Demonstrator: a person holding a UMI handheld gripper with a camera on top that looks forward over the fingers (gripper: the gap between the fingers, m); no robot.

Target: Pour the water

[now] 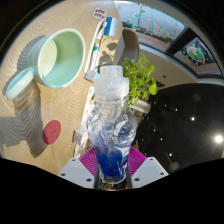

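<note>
A clear plastic water bottle (110, 120) with a white cap and a blue label stands upright between my fingers. My gripper (112, 163) is shut on the bottle's lower body, with the magenta pads (90, 160) pressed to it on both sides. A pale green mug (55, 58) sits on the wooden table (40, 110), ahead and to the left of the bottle, its mouth open toward me. The bottle is held above the table, apart from the mug.
A small potted green plant (140, 78) stands just right of the bottle. A red round coaster (51, 131) lies on the table at the near left. A chair (110, 45) stands beyond the table; a dark glossy floor (190, 110) lies right.
</note>
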